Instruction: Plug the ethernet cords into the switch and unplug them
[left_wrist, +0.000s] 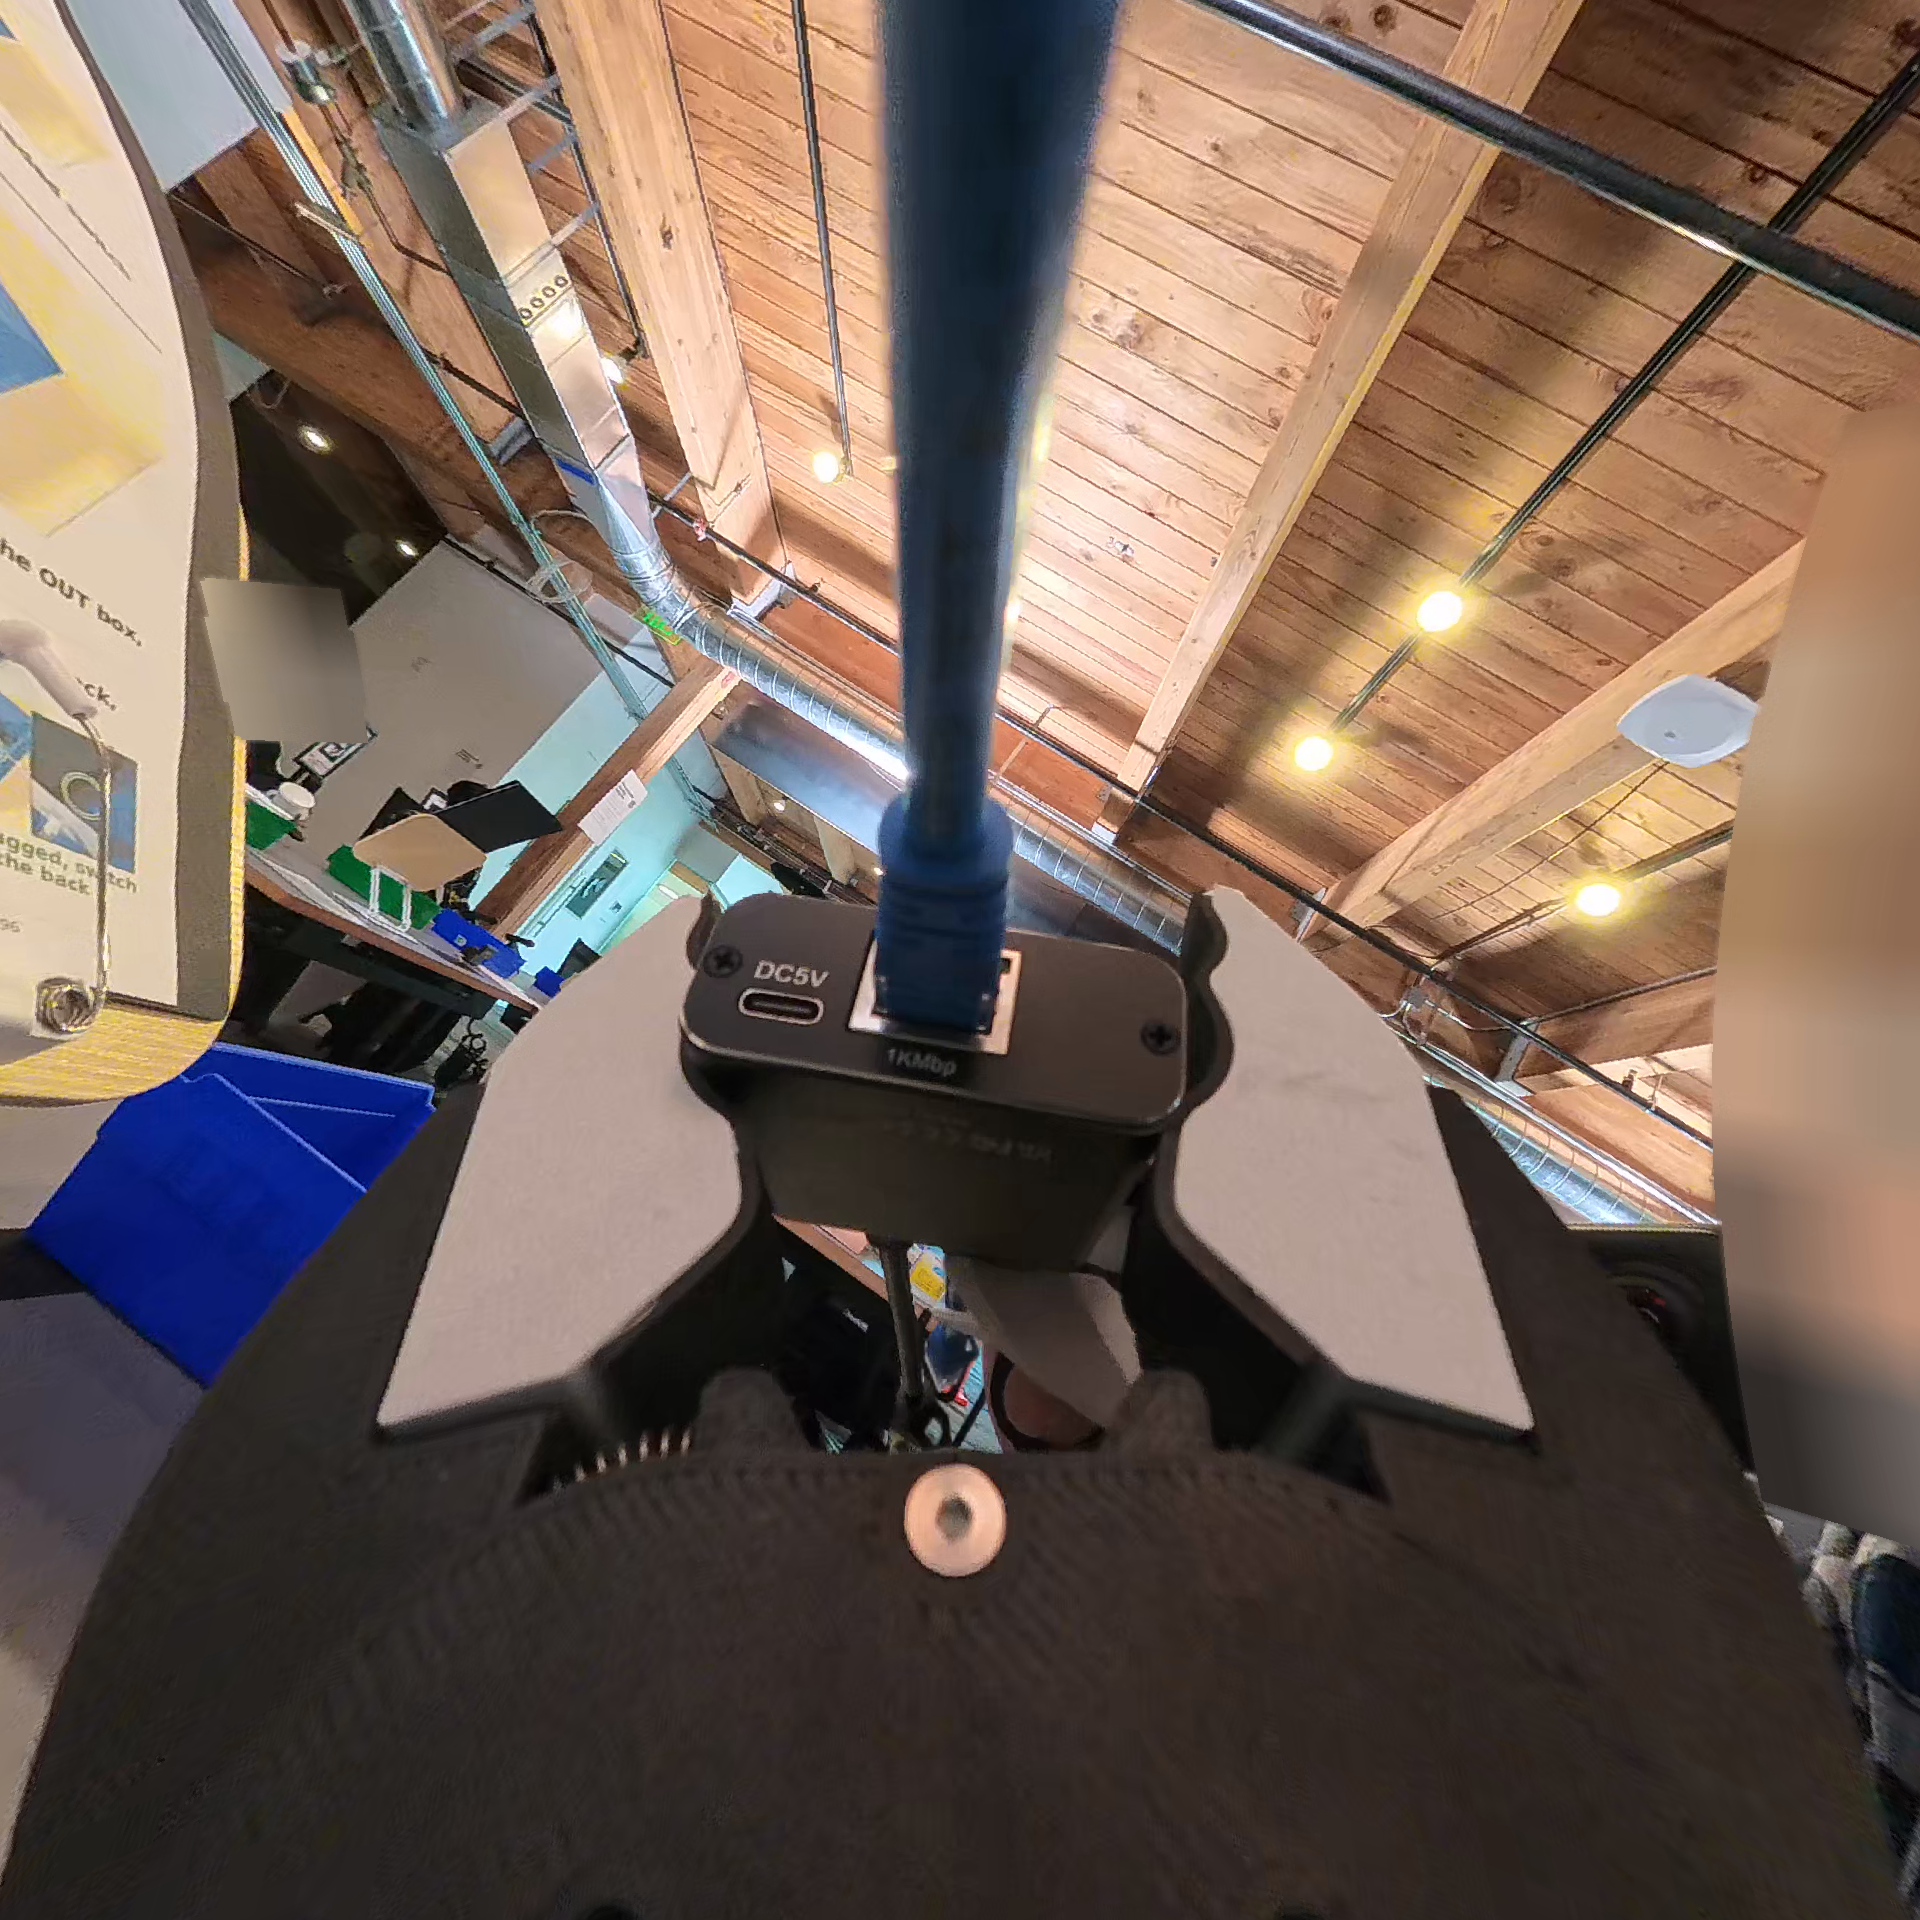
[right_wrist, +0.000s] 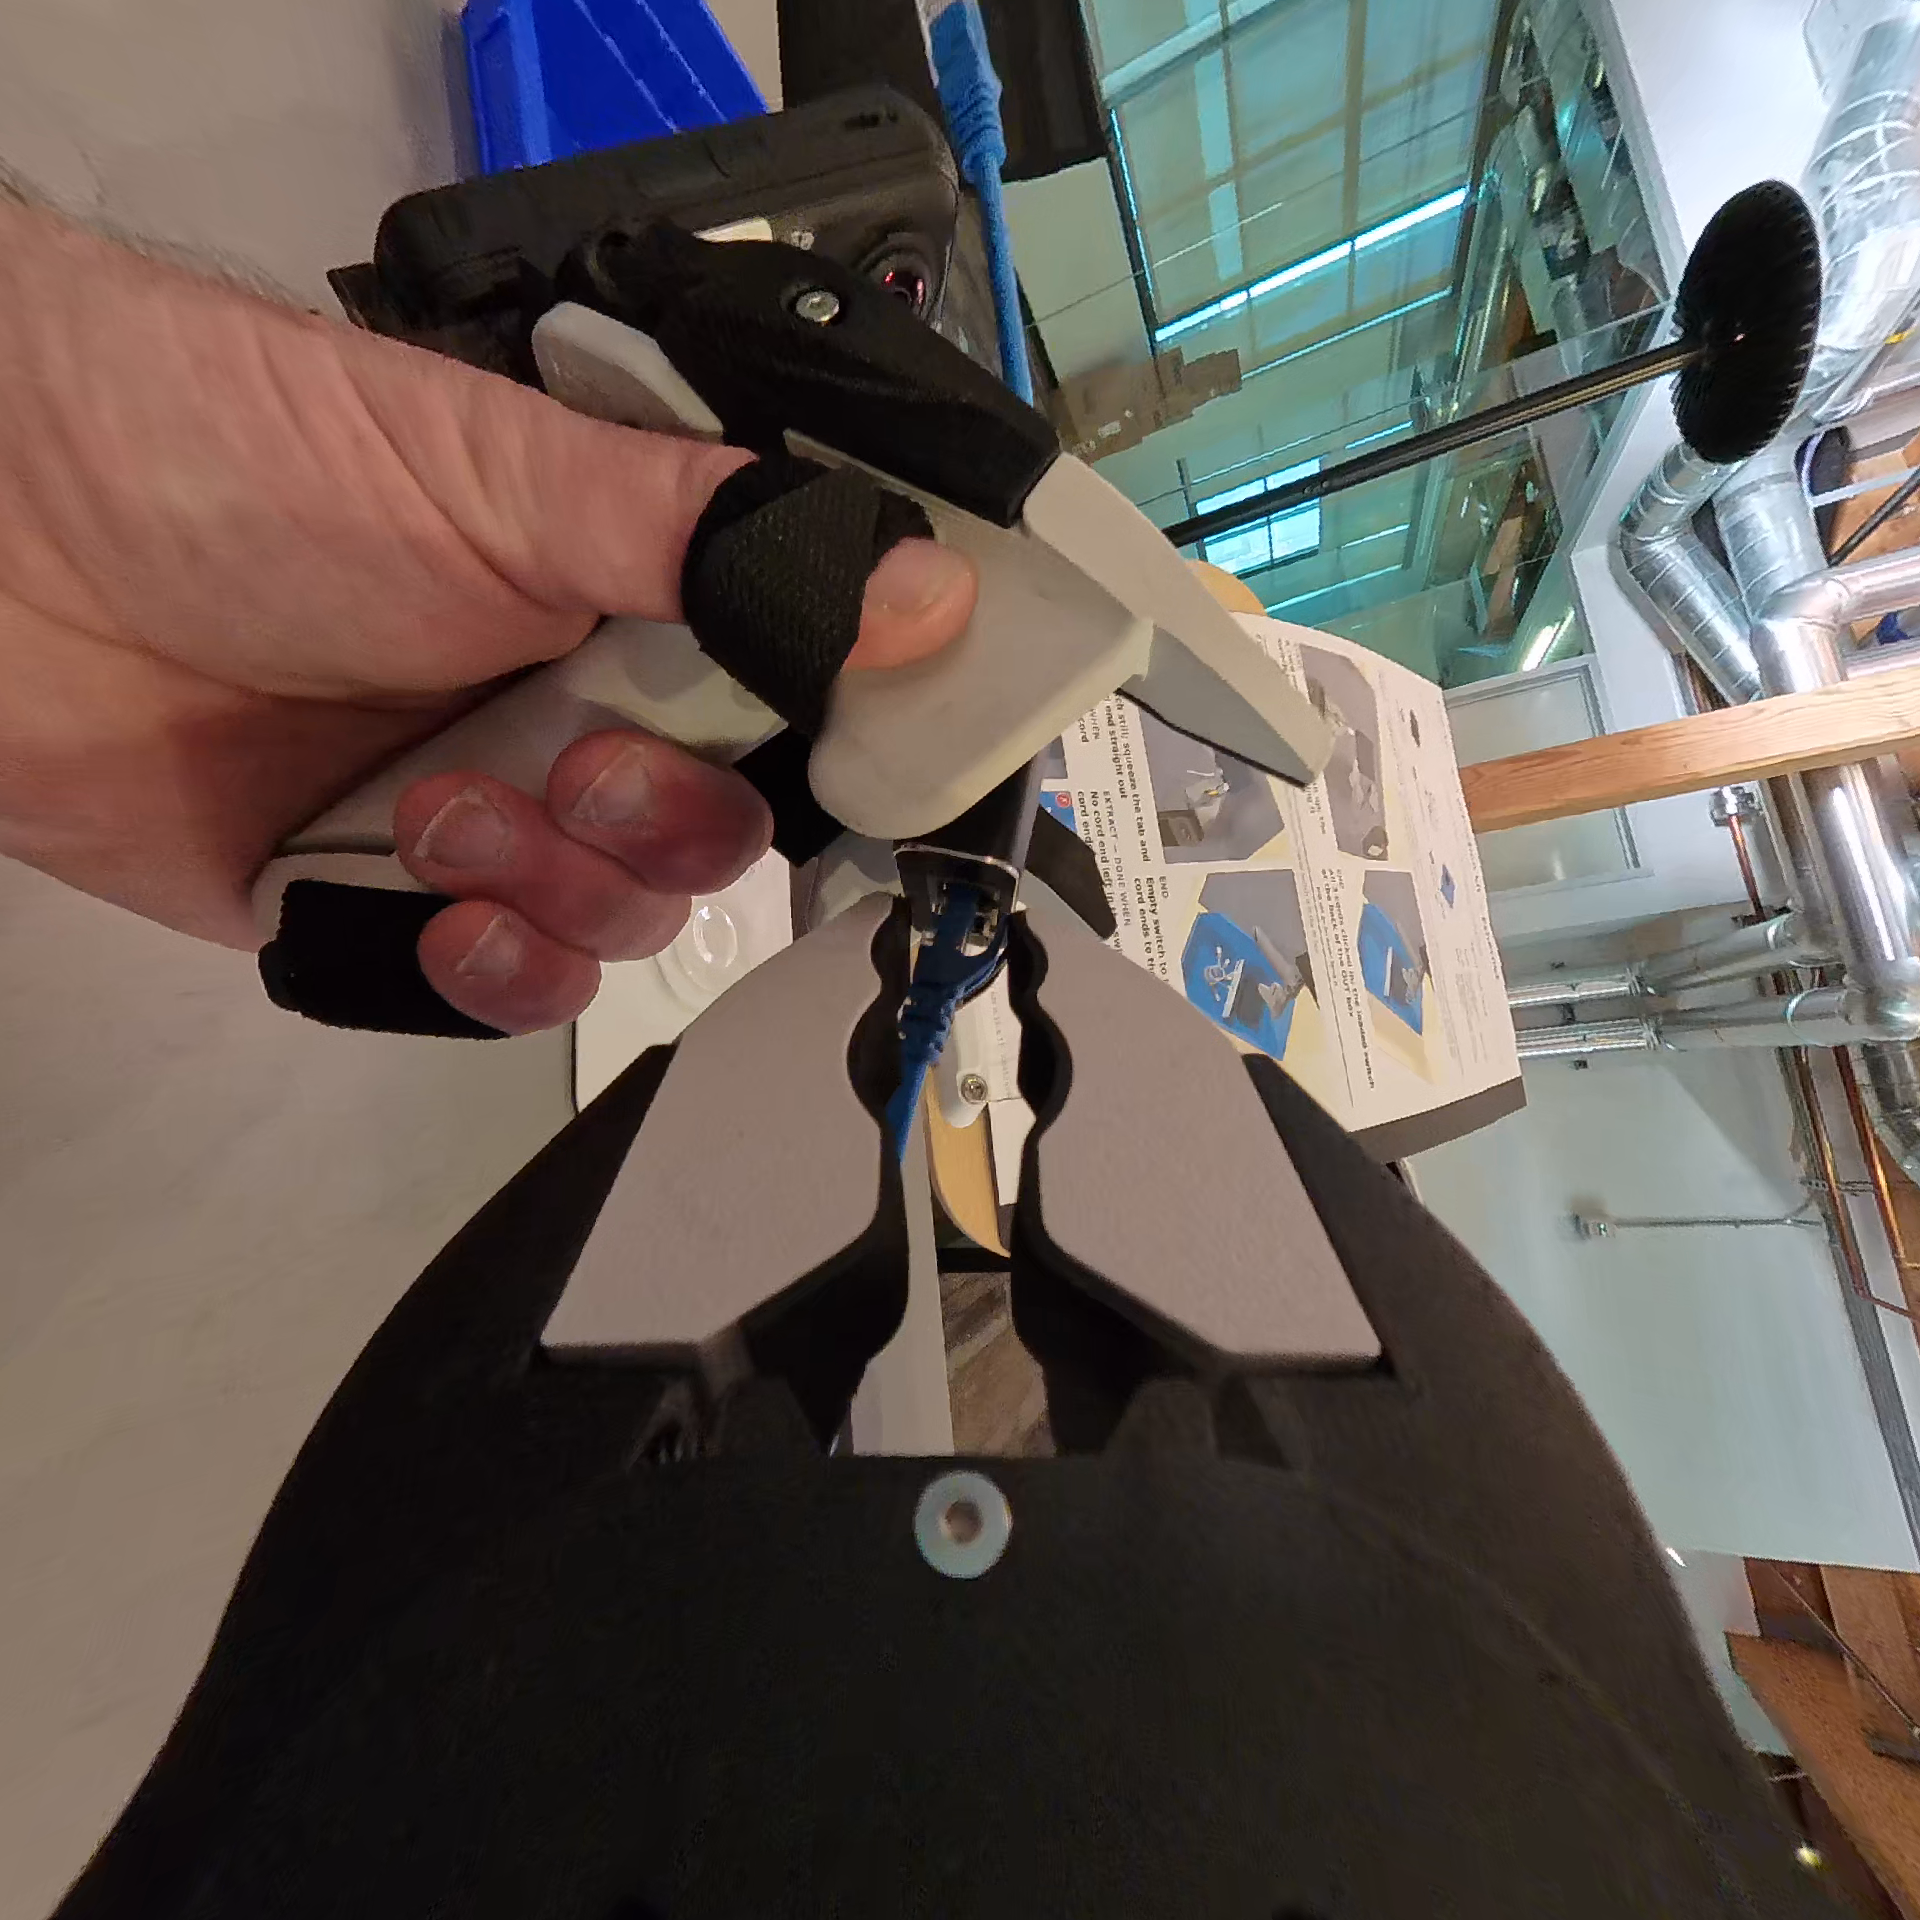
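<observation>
1. Left tool (left_wrist: 940, 987) is pointing up at the ceiling, clamping the black switch (left_wrist: 935, 1049) between both pads.
2. Right tool (right_wrist: 951, 935) is pinching the blue ethernet cord (right_wrist: 925, 1013) near its plug; a hand (right_wrist: 343, 582) and instruction sheet (right_wrist: 1351, 862) are crowding it.
3. Cord's plug is sitting in the switch's port.

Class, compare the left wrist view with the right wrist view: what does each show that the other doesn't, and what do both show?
Left wrist only: the switch's port face with a spare socket, and the wooden ceiling.
Right wrist only: a hand gripping a handle, the right gripper closed around the blue cord's end, and pipes.
Both: the switch in the left gripper, the plugged-in cord, a poster and a blue bin.
</observation>
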